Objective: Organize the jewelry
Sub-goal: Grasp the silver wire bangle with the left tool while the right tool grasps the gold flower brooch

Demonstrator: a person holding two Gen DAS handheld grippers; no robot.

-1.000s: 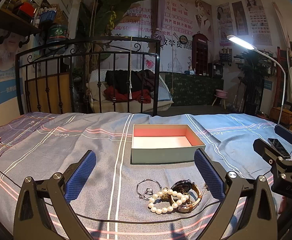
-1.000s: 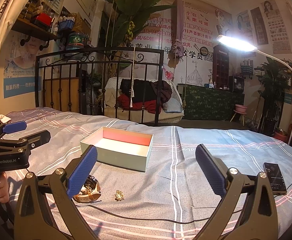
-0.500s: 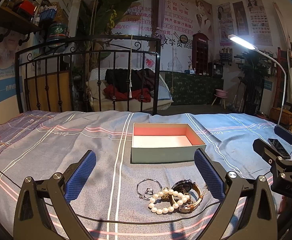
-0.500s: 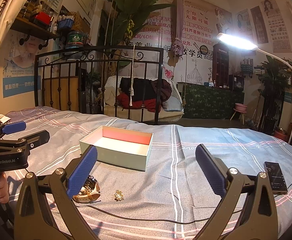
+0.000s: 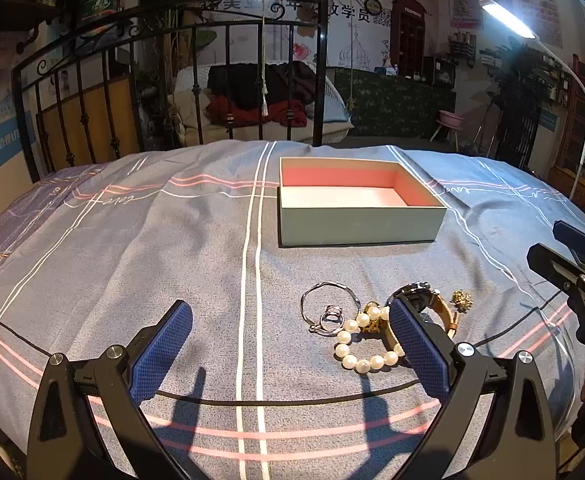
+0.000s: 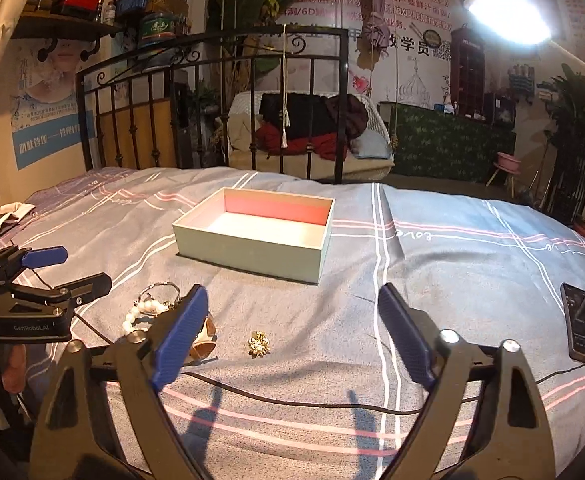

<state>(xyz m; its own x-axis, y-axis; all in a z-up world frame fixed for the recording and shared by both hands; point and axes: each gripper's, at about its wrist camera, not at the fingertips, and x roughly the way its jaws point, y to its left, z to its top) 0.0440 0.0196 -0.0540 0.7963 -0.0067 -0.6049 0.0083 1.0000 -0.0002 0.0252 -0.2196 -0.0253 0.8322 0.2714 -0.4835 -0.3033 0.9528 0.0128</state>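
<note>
An open pale-green box [image 5: 356,222] with a pink inside stands empty on the bed; it also shows in the right wrist view [image 6: 248,246]. In front of it lie a silver bangle [image 5: 329,304] with a ring [image 5: 331,315], a pearl bracelet [image 5: 366,346], a watch [image 5: 426,304] and a gold brooch [image 5: 461,300]. The brooch [image 6: 258,344] lies between the right fingers. My left gripper [image 5: 290,350] is open, its right finger partly covering the pearls and watch. My right gripper [image 6: 292,338] is open and empty above the bedspread.
A dark phone [image 6: 580,328] lies on the bed at the right with a black cable [image 6: 292,394] across the front. A black iron bed frame [image 5: 172,80] stands behind the bed. A bright lamp [image 6: 508,12] hangs at the upper right.
Both grippers have tipped down and moved closer to the bed. The jewelry now sits higher in view, near the fingertips. Nothing was picked up.
</note>
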